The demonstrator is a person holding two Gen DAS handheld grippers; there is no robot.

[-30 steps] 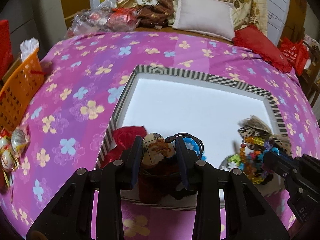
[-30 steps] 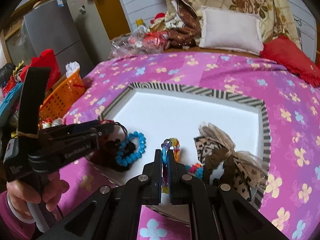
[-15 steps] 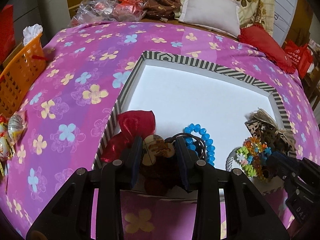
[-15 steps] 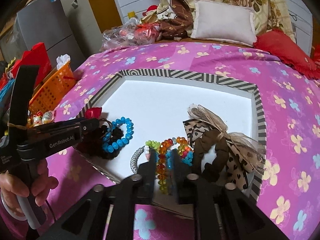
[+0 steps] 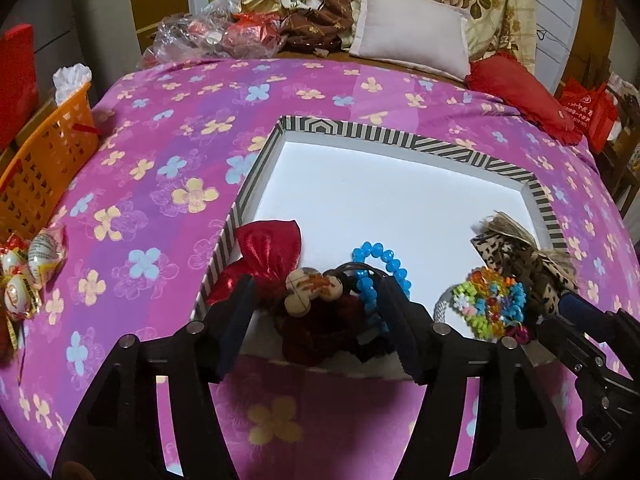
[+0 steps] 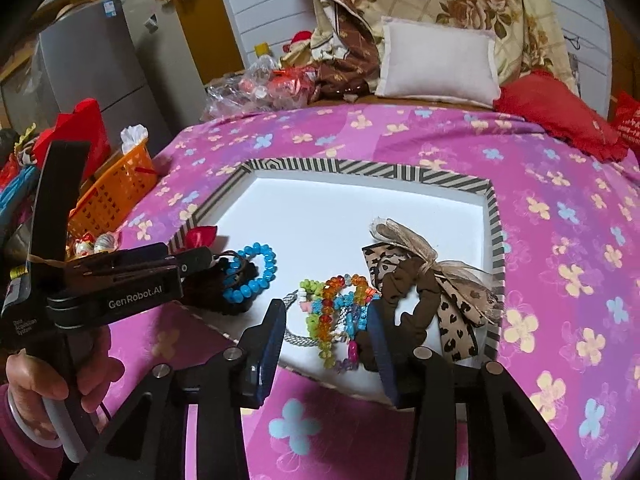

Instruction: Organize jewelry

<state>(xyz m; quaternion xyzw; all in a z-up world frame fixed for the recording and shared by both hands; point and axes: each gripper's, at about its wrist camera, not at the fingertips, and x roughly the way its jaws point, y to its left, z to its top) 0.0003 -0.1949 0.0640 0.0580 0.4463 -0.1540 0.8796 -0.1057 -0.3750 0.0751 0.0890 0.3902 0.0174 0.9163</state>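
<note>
The striped tray [image 5: 400, 136] lies on the bed, on a pink flowered cover [image 5: 160, 184], and serves as the collecting place for the jewelry. All pieces seen sit along the tray's near edge. The left gripper [image 5: 316, 320] hangs over the tray's near left corner; its fingers are opening and stand clear on either side of a dark red scrunchie with a wooden charm [image 5: 312, 286], which rests in the tray, not gripped. A red bow [image 5: 268, 248] lies against the tray's left wall, and a blue bead bracelet [image 6: 250, 276] lies beside the scrunchie. The right gripper [image 6: 326, 336] is at the tray's near edge, fingers opening, with a multicoloured bead bracelet [image 6: 332, 304] lying loose between them. A leopard-print bow and brown scrunchie [image 6: 424, 280] occupy the near right corner. Judgement: both pieces have been set down for release; the tray's far half is bare.
</note>
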